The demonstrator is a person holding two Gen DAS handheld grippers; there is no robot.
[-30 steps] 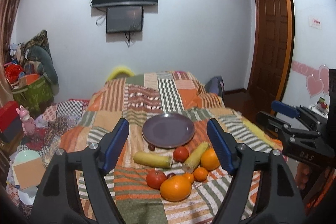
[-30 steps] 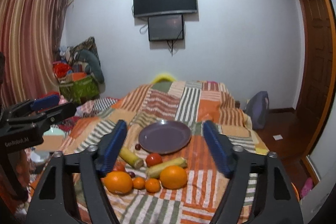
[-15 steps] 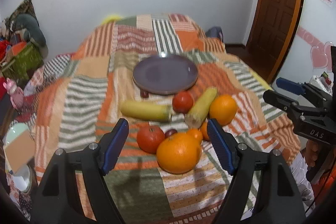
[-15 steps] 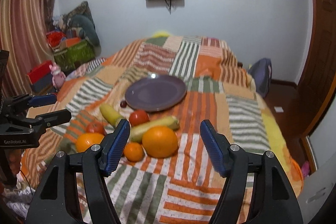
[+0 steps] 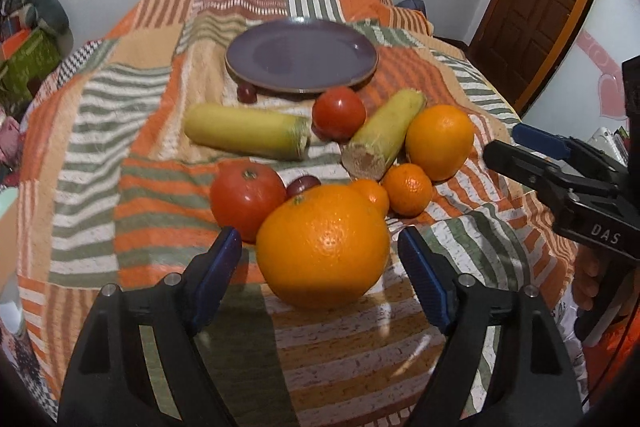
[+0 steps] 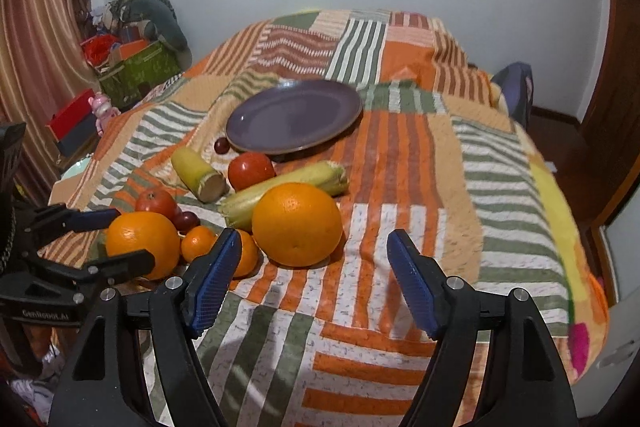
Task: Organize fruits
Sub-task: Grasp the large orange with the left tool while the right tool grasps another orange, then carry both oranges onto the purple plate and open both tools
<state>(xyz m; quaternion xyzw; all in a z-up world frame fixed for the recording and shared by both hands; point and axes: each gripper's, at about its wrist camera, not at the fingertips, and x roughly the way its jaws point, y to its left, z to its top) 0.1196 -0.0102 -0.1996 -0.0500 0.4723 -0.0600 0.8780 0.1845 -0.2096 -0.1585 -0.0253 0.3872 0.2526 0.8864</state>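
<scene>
Across the bed (image 6: 404, 155), under its striped patchwork cover, everything you need lies in one loose cluster near the front edge, with the purple plate (image 5: 301, 55) just behind it and holding nothing yet. That bare plate looks like the intended home for the fruit, so none of the sorting appears done. Your left gripper (image 5: 319, 266) hangs wide open with its blue pads either side of the big orange (image 5: 323, 247), not touching it, which reads as lining up a first pick. Your right gripper (image 6: 314, 277) is also spread open, aimed just right of the second large orange (image 6: 297, 223), empty. Behind these lie two corn cobs (image 5: 248, 131), angled toward each other with the smaller tomato (image 5: 338, 112) between their cut ends; the larger tomato (image 5: 247, 199) touches the big orange. Two small mandarins (image 5: 407, 189) sit between the oranges, and a dark grape (image 5: 304, 184) is wedged beside the larger tomato, another (image 5: 246, 93) against the plate's rim. Round fruit on soft bedding may roll when nudged.
</scene>
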